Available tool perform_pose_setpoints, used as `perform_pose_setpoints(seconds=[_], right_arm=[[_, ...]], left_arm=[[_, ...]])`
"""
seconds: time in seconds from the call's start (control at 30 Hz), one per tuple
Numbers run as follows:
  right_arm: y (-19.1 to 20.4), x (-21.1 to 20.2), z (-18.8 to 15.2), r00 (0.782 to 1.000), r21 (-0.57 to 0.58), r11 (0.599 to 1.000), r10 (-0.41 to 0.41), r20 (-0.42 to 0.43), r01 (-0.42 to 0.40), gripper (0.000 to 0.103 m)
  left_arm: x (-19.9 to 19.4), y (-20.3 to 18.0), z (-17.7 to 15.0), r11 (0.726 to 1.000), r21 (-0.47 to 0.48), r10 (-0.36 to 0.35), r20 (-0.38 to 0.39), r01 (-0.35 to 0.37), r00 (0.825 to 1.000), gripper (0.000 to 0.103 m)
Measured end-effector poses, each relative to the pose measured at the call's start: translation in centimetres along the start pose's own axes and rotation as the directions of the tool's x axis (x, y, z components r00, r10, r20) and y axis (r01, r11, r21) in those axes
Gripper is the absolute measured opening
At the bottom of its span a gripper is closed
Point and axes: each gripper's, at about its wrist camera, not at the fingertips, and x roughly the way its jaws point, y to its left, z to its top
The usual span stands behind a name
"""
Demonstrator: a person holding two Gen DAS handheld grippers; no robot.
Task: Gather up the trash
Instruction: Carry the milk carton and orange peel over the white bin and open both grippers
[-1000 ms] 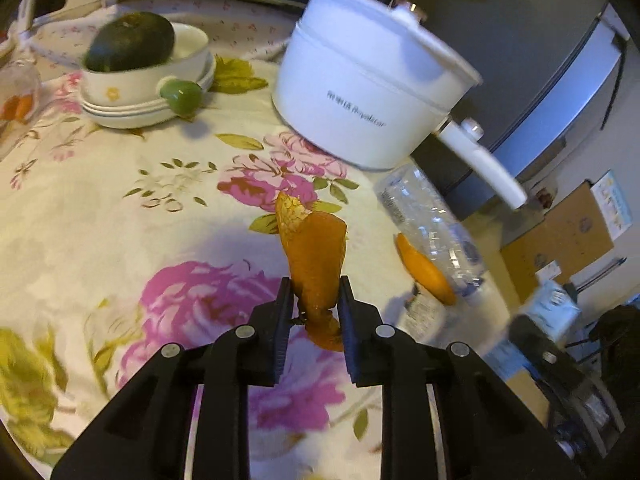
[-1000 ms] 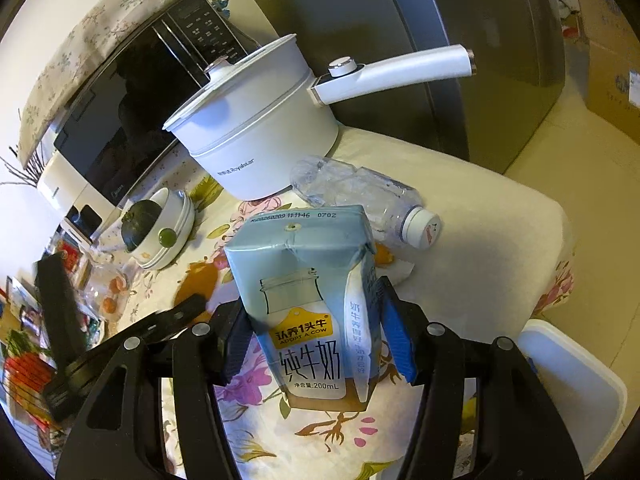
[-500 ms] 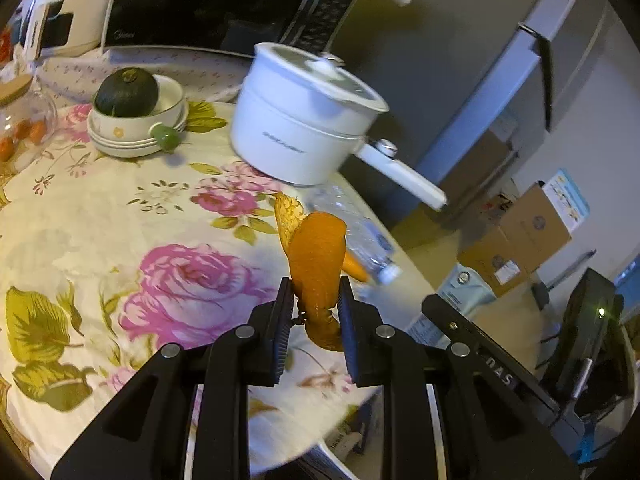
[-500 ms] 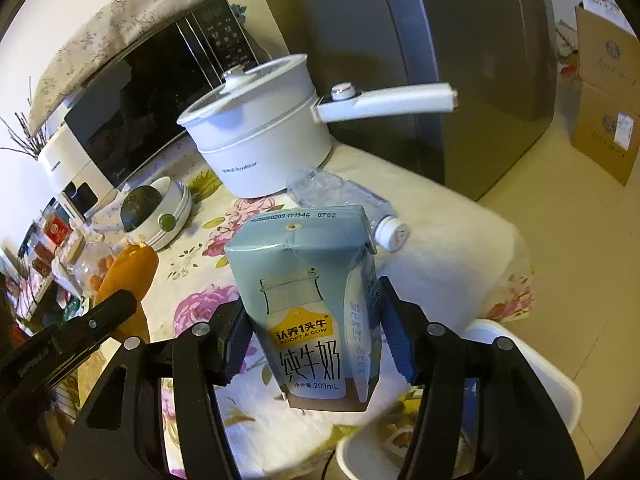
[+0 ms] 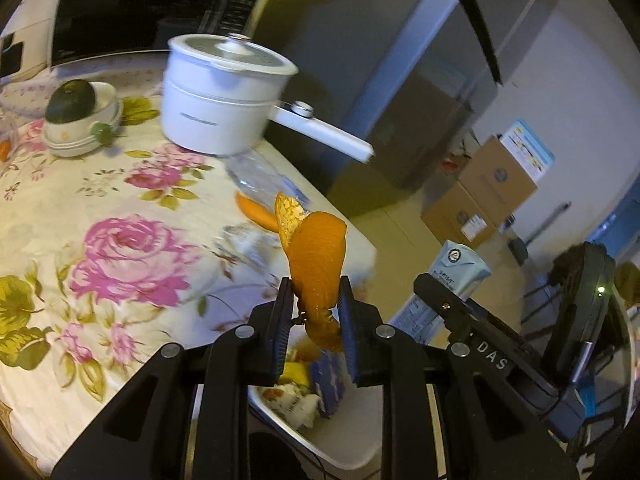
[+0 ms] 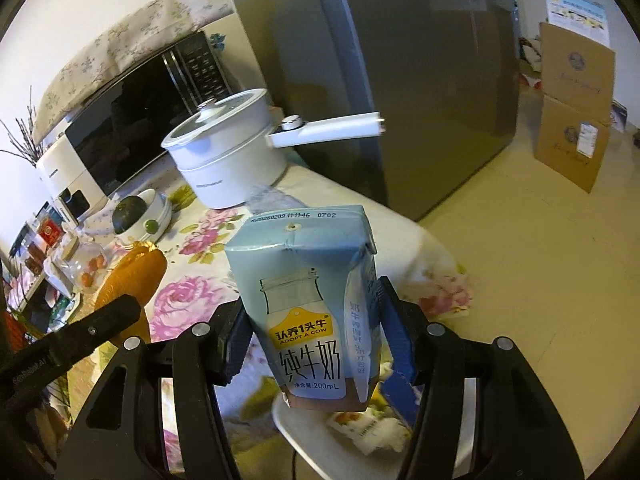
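Now left hand-held gripper (image 5: 313,309) pinching orange peel (image 5: 316,264); right hand-held gripper (image 6: 316,332) pinching milk carton (image 6: 308,300).

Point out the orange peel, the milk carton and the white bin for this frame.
orange peel (image 5: 318,264), left wrist view, on its broad curled middle.
milk carton (image 6: 304,300), right wrist view, on its printed front face.
white bin (image 6: 320,440), right wrist view, on its near rim below the carton.

White pot (image 5: 224,100) on floral tablecloth (image 5: 80,208).

Plastic bottle (image 5: 260,176) blurred, part-hidden
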Motion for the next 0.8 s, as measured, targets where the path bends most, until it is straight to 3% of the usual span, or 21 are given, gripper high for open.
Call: perform_pose_setpoints(seconds=[0.37, 0.8], right_arm=[[-3.3, -1.6, -1.4, 0.998, -0.013, 0.998, -0.058, -0.020, 0.058, 0.055], [-6.3, 0.2, -3.1, 0.989, 0.004, 0.995, -0.098, -0.115, 0.099, 0.060]], left_arm=[[1.9, -5.2, -2.2, 0.996, 0.082, -0.034, -0.141, 0.046, 0.989, 0.023], [6.2, -6.5, -5.3, 0.995, 0.090, -0.013, -0.335, 0.046, 0.942, 0.024]])
